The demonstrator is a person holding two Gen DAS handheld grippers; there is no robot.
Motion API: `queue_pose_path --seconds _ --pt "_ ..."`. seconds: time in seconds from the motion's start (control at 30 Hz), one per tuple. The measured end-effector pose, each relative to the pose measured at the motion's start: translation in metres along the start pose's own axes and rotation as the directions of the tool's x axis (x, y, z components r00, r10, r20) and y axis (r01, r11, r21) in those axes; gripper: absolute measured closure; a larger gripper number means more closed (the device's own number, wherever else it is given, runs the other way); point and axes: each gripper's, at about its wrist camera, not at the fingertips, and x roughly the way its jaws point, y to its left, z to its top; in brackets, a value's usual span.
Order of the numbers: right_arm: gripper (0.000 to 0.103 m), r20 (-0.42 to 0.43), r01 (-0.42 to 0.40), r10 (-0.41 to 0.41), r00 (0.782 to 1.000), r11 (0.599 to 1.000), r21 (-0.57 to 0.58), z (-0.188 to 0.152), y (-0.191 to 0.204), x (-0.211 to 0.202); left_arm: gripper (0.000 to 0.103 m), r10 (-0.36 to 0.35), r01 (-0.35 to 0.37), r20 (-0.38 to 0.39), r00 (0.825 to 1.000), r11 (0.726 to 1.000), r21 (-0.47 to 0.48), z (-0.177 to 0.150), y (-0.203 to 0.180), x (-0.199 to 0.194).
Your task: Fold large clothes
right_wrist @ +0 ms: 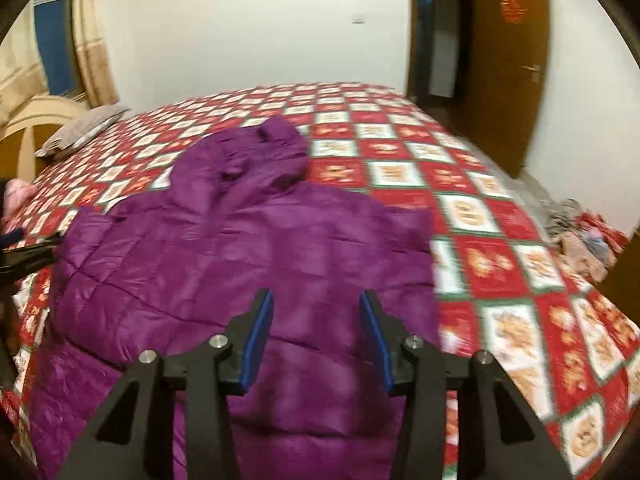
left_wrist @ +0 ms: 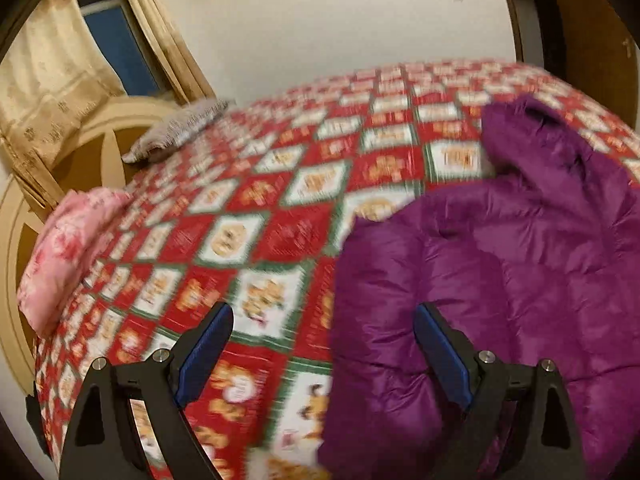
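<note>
A purple hooded puffer jacket [right_wrist: 248,248] lies spread on the bed, hood toward the far side. It also shows in the left wrist view [left_wrist: 500,264], at the right. My left gripper [left_wrist: 324,316] is open and empty, above the jacket's left edge where it meets the bedspread. My right gripper [right_wrist: 316,304] is open and empty, above the jacket's lower body. The left gripper's tip [right_wrist: 16,240] shows at the left edge of the right wrist view, by the jacket's left sleeve.
The bed has a red, white and green checked bedspread [left_wrist: 248,216]. A grey pillow [left_wrist: 176,128] and a pink bundle [left_wrist: 64,248] lie by the headboard [left_wrist: 96,148]. A wooden door [right_wrist: 508,64] and a pile of clothes on the floor [right_wrist: 584,236] are at the right.
</note>
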Motion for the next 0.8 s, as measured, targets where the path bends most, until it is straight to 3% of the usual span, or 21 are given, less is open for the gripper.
queue_pose_path --seconds 0.1,0.2,0.37,0.8 --pt "0.064 -0.047 0.029 -0.029 0.998 1.000 0.009 -0.008 -0.004 0.032 0.011 -0.002 0.002 -0.035 0.999 1.000 0.007 -0.012 -0.013 0.019" --pt "0.070 -0.071 0.055 -0.053 0.996 0.998 0.021 -0.024 -0.019 0.053 0.011 -0.003 0.003 -0.004 1.000 1.000 0.015 -0.020 -0.022 0.020" --pt "0.070 -0.039 0.066 -0.067 0.997 0.998 -0.006 -0.032 -0.020 0.050 0.010 0.029 -0.030 0.031 0.999 0.999 0.032 -0.025 -0.029 0.019" --pt "0.070 -0.020 0.070 -0.070 0.997 0.998 -0.001 -0.038 -0.018 0.052 0.008 0.041 -0.042 0.032 0.999 0.999 0.029 -0.027 -0.029 0.019"
